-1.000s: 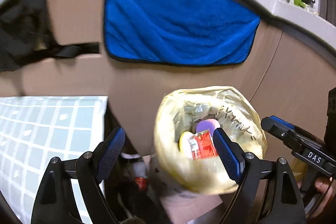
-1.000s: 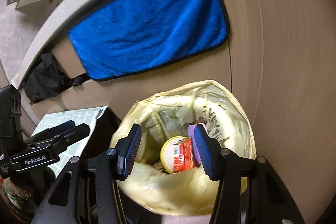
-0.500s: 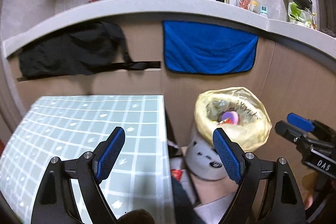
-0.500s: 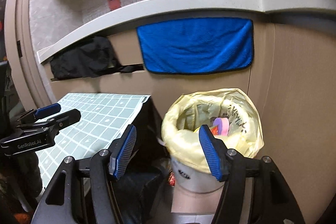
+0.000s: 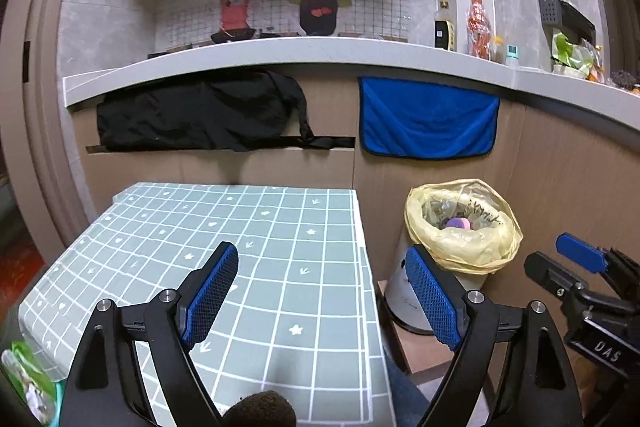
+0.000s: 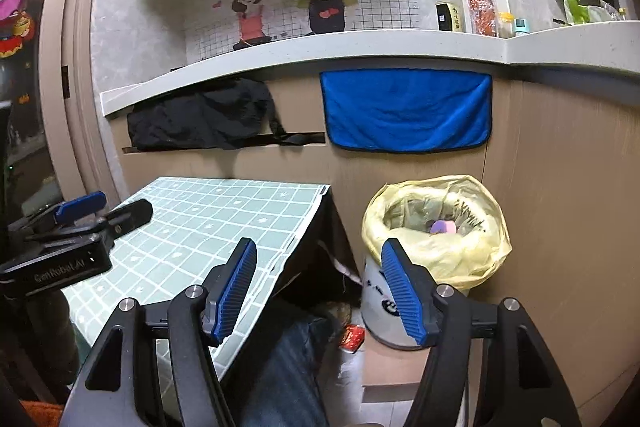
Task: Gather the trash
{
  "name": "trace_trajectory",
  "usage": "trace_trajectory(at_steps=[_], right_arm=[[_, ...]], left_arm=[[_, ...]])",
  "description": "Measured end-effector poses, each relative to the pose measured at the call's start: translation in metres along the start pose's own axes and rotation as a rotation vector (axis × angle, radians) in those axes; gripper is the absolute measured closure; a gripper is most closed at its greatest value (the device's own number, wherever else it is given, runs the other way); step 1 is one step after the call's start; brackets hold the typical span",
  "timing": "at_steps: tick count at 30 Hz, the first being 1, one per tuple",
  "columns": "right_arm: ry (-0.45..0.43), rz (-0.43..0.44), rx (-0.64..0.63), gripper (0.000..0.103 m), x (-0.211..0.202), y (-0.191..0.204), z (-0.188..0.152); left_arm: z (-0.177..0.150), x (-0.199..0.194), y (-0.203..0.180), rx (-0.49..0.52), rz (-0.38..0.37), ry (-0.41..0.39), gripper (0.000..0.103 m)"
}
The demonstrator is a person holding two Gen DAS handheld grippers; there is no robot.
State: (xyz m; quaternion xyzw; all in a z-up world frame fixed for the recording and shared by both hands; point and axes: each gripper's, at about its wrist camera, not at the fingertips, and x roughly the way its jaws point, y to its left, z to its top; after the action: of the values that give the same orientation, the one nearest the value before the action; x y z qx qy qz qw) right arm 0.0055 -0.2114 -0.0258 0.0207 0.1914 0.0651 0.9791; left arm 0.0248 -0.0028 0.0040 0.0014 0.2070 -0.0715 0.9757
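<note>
Left gripper [image 5: 320, 291] wide open, nothing between the blue pads, lower centre of left wrist view, over the table. Right gripper [image 6: 318, 287] also wide open and empty, lower centre of right wrist view, out past the table's right edge with the bin behind its right finger.

Table [image 5: 224, 235] fills lower left of both views: pale green tablecloth with white grid lines and small white marks.

Trash bin [image 5: 460, 227] stands right of the table on the floor, right centre of frame: white body, yellow bag liner folded over the rim. Purple-pink trash item [image 5: 458, 223] lies inside, with crumpled wrappers around it. Small red wrapper [image 6: 352, 337] on the floor at the bin's base, lower centre of right wrist view.

Behind, brown cabinet fronts under a white countertop [image 5: 280, 53] across mid frame. Blue towel [image 5: 428, 123] hangs above the bin; black cloth [image 5: 200, 119] hangs left of it. Upper frame: wall tiles with a cartoon couple sticker [image 5: 280, 3]; bottles [image 5: 460, 27] on the counter, upper right.
</note>
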Motion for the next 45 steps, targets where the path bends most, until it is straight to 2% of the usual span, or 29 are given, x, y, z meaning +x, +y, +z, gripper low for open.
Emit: trace_trajectory(at_steps=[16,45], right_arm=[[-0.025,0.006,-0.01,0.037,-0.013,0.013,0.001],[-0.049,-0.004,0.006,0.037,-0.026,0.006,0.005]], left_arm=[[-0.004,-0.017,0.013,-0.047,0.021,-0.021,0.017],[-0.004,-0.025,-0.005,-0.013,-0.01,-0.03,0.017]])
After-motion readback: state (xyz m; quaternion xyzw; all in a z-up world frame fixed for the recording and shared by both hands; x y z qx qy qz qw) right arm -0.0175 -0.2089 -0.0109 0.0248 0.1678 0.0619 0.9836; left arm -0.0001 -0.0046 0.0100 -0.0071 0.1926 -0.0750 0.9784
